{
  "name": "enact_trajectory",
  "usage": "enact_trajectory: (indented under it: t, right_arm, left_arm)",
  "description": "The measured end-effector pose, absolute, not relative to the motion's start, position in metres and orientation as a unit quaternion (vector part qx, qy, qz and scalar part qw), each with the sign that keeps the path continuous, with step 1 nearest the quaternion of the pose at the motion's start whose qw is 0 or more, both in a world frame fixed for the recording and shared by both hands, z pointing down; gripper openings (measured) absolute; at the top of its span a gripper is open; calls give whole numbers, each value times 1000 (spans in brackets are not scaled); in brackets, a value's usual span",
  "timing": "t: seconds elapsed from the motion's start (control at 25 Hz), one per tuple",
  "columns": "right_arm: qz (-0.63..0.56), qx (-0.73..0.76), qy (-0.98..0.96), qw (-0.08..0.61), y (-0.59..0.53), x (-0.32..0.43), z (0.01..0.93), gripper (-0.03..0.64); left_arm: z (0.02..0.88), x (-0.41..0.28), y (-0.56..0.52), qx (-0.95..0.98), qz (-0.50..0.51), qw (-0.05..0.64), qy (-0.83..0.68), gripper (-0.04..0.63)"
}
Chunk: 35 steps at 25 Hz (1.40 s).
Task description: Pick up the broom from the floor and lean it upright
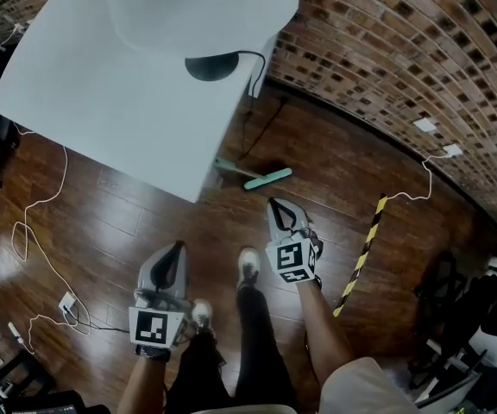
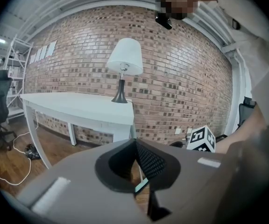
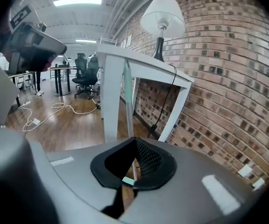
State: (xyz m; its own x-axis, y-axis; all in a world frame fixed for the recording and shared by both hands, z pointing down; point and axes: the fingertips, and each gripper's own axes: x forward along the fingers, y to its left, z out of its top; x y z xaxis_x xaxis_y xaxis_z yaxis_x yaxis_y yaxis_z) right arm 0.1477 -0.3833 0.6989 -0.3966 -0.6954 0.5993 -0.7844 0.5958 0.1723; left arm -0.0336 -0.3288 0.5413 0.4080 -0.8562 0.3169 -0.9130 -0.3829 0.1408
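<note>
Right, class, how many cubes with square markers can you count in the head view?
2. One cube rides on the left gripper, lower left; the other cube on the right gripper, near centre. None seems hidden.

Dark trousers (image 1: pixel 253 339), white shoes (image 1: pixel 248 266) — grey hand-held grippers (image 1: pixel 178 248) (image 1: pixel 276 205).

Floor (image 1: pixel 145 210): dark wood planks, glossy, reflections seen. Wall (image 1: pixel 386 50): rough matt brick. Worktop (image 1: pixel 102 84): white, smooth, matt. Broom (image 1: pixel 268 178) head: teal plastic, judged smooth. Left gripper (image 1: pixel 178 248), right gripper (image 1: pixel 275 205): grey matt plastic shells noted.
</note>
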Motion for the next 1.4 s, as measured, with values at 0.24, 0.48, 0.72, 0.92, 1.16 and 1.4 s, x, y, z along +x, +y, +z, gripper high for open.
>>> enact_trajectory:
  t: [0.24,0.48,0.72,0.92,1.16,1.4]
  right_arm:
    - [66,503,-821,262,-356,157,602,11]
    - [46,566,-803,179,-298,165,463,11]
    - [25,618,-778,109,-206,152,333,12]
    - [-7,625,-776,88,-150,135,263,12]
    - [-30,619,-785,15,-111,138,176,11]
    - [-52,617,-785,3,-77,152,139,11]
  left_arm:
    - [498,-39,-312,833,101,153,-522,2]
    - [403,-51,-279,861,58,93,-496,2]
    - [306,-72,-226,884,26,19,-466,2]
    - [250,-89,-194,883,4,-21,-468,2]
    - [194,-92,-156,880,-17,-42,-473,2]
    - [167,-89,-126,871,-29,-64,-486,2]
